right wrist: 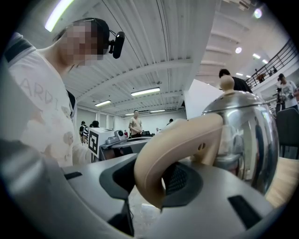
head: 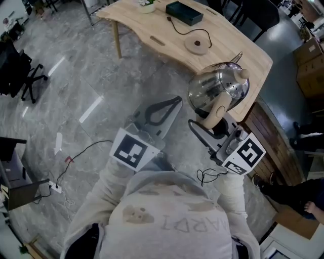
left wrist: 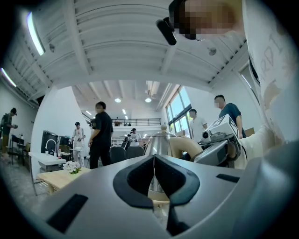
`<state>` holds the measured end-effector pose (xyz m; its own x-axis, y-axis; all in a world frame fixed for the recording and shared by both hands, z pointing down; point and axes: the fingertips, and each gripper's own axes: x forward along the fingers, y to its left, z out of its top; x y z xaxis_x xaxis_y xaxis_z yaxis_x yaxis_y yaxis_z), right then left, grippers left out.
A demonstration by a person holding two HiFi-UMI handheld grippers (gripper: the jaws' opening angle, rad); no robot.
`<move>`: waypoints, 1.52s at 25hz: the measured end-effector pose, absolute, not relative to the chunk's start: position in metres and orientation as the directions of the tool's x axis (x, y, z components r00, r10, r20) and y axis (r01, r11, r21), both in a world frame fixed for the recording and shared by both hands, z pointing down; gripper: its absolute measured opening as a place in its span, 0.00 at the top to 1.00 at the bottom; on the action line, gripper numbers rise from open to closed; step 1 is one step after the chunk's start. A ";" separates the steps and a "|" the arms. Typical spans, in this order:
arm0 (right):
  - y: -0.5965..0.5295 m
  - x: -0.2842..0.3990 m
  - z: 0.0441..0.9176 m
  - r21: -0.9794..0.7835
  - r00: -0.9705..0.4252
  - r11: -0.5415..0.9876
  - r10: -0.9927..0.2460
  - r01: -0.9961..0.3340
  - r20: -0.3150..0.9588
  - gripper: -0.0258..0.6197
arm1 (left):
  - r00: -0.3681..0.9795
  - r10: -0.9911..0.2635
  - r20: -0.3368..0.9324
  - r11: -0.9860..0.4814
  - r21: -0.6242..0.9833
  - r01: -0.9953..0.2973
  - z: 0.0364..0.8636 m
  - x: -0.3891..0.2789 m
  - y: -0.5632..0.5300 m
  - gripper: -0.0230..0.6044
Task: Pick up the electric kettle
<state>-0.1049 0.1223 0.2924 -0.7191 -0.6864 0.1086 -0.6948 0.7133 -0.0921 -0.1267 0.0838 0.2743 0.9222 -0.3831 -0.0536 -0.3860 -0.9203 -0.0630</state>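
The room ahead of the right gripper (head: 215, 120) is taken up by the kettle (head: 218, 87), whose handle fills the jaws, at the near edge of the table (head: 152, 35). On the table, passage is narrowed by a round base (head: 197, 44), its cord (head: 183, 31) and a black box (head: 184, 12); bare wood is seen at the left end. The right side is blocked by a wooden counter (head: 268, 134). The left gripper (head: 177, 100), jaws together, is set just beside the kettle, over open floor (head: 86, 86) crossed only by a thin wire (head: 83, 150).
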 end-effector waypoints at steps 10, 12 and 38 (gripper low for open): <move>0.203 -0.095 0.268 -0.065 -0.711 0.708 -0.703 -0.703 0.033 0.76 | 0.924 -0.376 -0.068 -0.918 -0.106 -0.381 0.258 -0.113 0.165 0.94; 0.213 -0.095 0.263 -0.058 -0.708 0.706 -0.705 -0.706 0.031 0.76 | 0.925 -0.374 -0.071 -0.919 -0.106 -0.380 0.254 -0.113 0.174 0.94; 0.264 -0.091 0.257 -0.007 -0.698 0.698 -0.715 -0.716 0.039 0.76 | 0.942 -0.322 -0.093 -0.929 -0.162 -0.334 0.236 -0.099 0.229 0.94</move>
